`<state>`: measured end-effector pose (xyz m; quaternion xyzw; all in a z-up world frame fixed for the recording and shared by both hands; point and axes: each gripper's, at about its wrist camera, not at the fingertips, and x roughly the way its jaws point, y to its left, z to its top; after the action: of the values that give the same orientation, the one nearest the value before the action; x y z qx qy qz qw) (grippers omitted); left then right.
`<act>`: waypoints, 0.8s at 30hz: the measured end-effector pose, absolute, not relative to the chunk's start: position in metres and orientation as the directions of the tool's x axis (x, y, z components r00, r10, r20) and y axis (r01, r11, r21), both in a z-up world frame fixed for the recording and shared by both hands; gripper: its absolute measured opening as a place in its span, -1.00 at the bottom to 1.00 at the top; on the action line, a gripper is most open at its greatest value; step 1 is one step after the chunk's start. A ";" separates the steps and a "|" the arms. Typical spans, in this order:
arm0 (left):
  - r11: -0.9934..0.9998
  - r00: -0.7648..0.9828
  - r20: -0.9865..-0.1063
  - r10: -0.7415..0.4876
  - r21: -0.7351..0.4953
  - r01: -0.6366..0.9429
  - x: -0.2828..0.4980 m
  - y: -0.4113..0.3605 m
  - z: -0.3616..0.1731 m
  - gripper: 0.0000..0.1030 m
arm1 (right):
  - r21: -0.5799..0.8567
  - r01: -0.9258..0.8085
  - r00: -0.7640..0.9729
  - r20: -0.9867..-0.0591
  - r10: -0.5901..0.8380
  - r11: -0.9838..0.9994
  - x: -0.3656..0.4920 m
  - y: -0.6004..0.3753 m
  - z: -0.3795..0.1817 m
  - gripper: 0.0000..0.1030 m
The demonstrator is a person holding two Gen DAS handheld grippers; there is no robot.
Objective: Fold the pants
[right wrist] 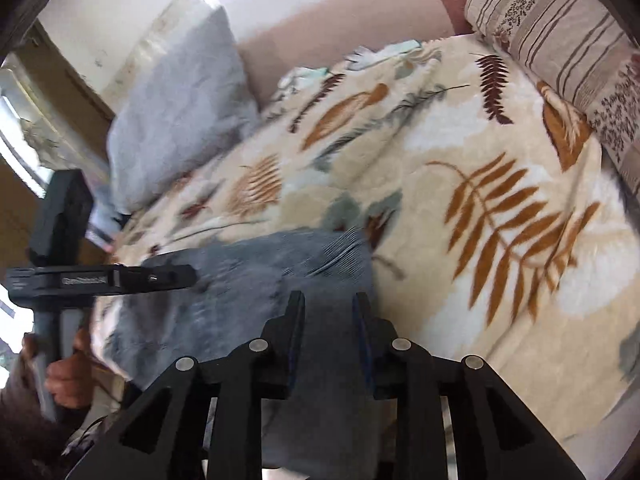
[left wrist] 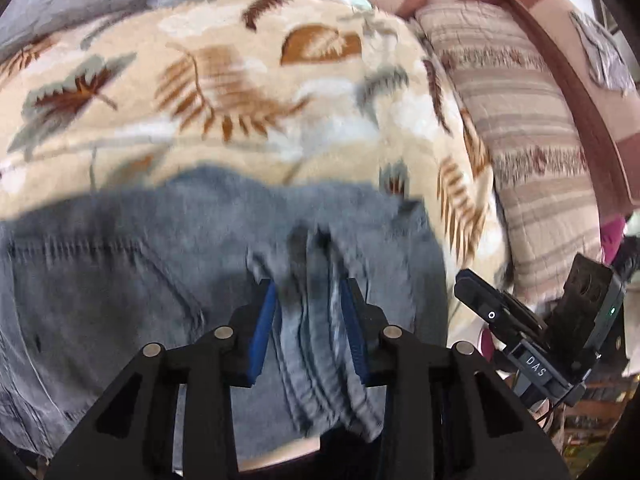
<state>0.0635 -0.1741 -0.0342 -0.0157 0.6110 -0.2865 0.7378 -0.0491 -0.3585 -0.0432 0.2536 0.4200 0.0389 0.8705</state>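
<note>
Denim pants (left wrist: 120, 264) on the blanket (left wrist: 248, 92), soft but heavy, sit bunched and clenched in the left gripper (left wrist: 308, 300), fabric also between the right gripper (right wrist: 328, 312) fingers, best held at thick seams.

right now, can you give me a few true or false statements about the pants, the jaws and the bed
1. The left gripper has a bunch of the grey denim pants between its jaws. True.
2. The pants lie on a plain white sheet. False: on a leaf-print blanket.
3. A striped pillow lies at the blanket's edge. True.
4. The right gripper holds a grey pillow. False: denim is between its jaws; that pillow lies apart.
</note>
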 end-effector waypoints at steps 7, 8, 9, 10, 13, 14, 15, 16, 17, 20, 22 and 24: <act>0.838 0.002 -0.898 -0.441 -0.411 0.359 0.045 -0.166 -0.073 -0.38 | 0.415 0.195 0.559 -0.791 0.247 0.889 -0.054 -0.330 -0.078 -0.35; 0.839 -0.004 -0.897 -0.442 -0.415 0.353 0.046 -0.163 -0.071 -0.38 | 0.410 0.195 0.557 -0.794 0.244 0.891 -0.054 -0.328 -0.076 -0.29; 0.840 0.001 -0.897 -0.443 -0.415 0.349 0.045 -0.160 -0.069 -0.38 | 0.402 0.194 0.557 -0.796 0.237 0.895 -0.054 -0.325 -0.072 -0.19; 0.841 0.011 -0.895 -0.447 -0.415 0.347 0.045 -0.155 -0.065 -0.38 | 0.384 0.194 0.557 -0.801 0.221 0.903 -0.054 -0.321 -0.069 -0.12; 0.833 0.065 -0.876 -0.478 -0.429 0.349 0.044 -0.135 -0.046 -0.37 | 0.335 0.162 0.557 -0.808 0.194 0.928 -0.053 -0.301 -0.056 -0.11; 0.833 0.088 -0.869 -0.486 -0.431 0.348 0.045 -0.125 -0.038 -0.36 | 0.323 0.147 0.559 -0.807 0.191 0.935 -0.052 -0.293 -0.053 -0.11; 0.833 0.114 -0.863 -0.492 -0.430 0.348 0.048 -0.115 -0.031 -0.34 | 0.309 0.125 0.559 -0.807 0.191 0.943 -0.050 -0.282 -0.049 -0.05; 0.834 0.134 -0.858 -0.497 -0.429 0.346 0.051 -0.106 -0.024 -0.27 | 0.294 0.092 0.555 -0.808 0.197 0.951 -0.046 -0.268 -0.046 0.02; 0.835 0.158 -0.849 -0.504 -0.432 0.339 0.056 -0.089 -0.016 -0.15 | 0.280 0.062 0.552 -0.809 0.201 0.958 -0.041 -0.255 -0.043 0.03; 0.840 0.198 -0.833 -0.517 -0.450 0.304 0.072 -0.040 -0.004 -0.02 | 0.235 -0.068 0.534 -0.812 0.234 0.970 -0.028 -0.202 -0.036 0.03; 0.845 0.217 -0.826 -0.520 -0.462 0.269 0.083 -0.007 -0.002 -0.01 | 0.209 -0.163 0.515 -0.816 0.263 0.964 -0.019 -0.165 -0.033 0.03; 0.854 0.233 -0.824 -0.516 -0.474 0.214 0.095 0.034 -0.003 0.03 | 0.185 -0.235 0.499 -0.820 0.282 0.954 -0.012 -0.132 -0.032 0.03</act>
<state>0.0952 0.0339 -0.0033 -0.1319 0.5726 -0.2360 0.7740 -0.0119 -0.1323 -0.0315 0.0245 0.4778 0.1493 0.8654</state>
